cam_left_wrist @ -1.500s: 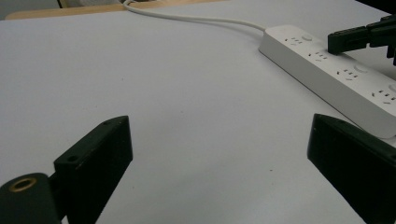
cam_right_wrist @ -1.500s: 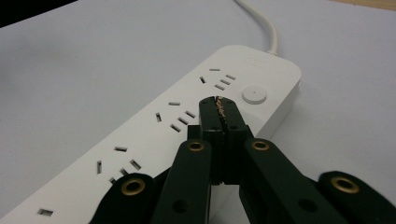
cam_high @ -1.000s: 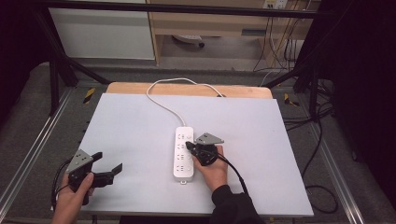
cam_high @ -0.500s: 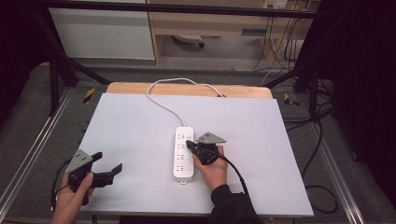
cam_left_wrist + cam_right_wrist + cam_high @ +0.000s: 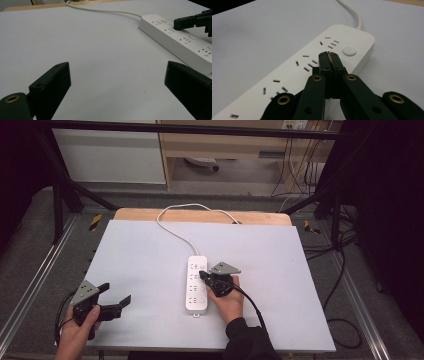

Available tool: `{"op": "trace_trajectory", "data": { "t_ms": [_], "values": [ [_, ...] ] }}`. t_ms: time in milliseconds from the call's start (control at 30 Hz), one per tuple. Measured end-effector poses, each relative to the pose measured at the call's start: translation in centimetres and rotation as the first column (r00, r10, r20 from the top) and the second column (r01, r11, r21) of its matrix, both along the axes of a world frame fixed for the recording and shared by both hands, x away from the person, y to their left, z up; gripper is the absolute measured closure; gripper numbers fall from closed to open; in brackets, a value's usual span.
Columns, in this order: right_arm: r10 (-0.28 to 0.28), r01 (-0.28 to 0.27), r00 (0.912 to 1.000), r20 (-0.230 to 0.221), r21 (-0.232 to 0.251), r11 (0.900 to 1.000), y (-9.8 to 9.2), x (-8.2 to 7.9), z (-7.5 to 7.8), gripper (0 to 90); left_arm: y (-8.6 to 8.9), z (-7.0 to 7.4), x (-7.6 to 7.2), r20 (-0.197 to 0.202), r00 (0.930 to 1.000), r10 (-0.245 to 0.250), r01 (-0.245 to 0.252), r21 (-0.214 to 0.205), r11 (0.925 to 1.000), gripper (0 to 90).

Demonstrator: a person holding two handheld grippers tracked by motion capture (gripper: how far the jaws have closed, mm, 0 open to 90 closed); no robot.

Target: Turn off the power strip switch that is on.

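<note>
Left black two-jaw gripper (image 5: 107, 302): near desk corner, jaws spread wide, holding nothing, well apart from the strip. White plastic power strip (image 5: 196, 284): mid-desk on the pale grey desk (image 5: 280, 265), long axis running near to far, white cord (image 5: 172, 227) leaving its far end. Right black two-jaw gripper (image 5: 329, 58): jaws closed together, empty, tips over the strip's top just short of its round white button (image 5: 349, 51); the nearer hand for pressing it.

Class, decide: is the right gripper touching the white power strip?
Cannot tell. In the right gripper view the shut right gripper has its tips over the power strip beside a round button, but that angle shows neither contact nor a gap plainly.
</note>
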State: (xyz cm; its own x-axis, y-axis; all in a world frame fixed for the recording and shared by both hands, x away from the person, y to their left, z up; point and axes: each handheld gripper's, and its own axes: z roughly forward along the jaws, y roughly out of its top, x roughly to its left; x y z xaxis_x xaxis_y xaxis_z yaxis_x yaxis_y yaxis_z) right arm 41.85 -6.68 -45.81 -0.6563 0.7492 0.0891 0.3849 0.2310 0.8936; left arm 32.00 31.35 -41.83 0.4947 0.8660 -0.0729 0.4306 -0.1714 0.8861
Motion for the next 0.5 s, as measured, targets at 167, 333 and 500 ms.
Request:
{"op": "trace_trajectory", "data": {
  "t_ms": [167, 333, 500],
  "values": [
    [0.005, -0.005, 1.0000, -0.001, -0.007, 1.0000, -0.01, 0.05, 0.08, 90.0, 0.00, -0.02, 0.05, -0.001, 1.0000, -0.001, 0.001, 0.005, 1.0000, 6.8],
    [-0.004, 0.004, 1.0000, -0.003, -0.004, 1.0000, 0.04, 0.00, 0.09, 90.0, 0.02, 0.02, 0.01, 0.002, 1.0000, 0.000, 0.000, 0.001, 1.0000, 6.8],
    [-0.002, 0.002, 1.0000, -0.005, -0.004, 1.0000, 0.03, 0.02, 0.12, 90.0, 0.14, 0.01, 0.07, 0.000, 1.0000, 0.001, -0.001, 0.006, 1.0000, 6.8]
  ]
}}
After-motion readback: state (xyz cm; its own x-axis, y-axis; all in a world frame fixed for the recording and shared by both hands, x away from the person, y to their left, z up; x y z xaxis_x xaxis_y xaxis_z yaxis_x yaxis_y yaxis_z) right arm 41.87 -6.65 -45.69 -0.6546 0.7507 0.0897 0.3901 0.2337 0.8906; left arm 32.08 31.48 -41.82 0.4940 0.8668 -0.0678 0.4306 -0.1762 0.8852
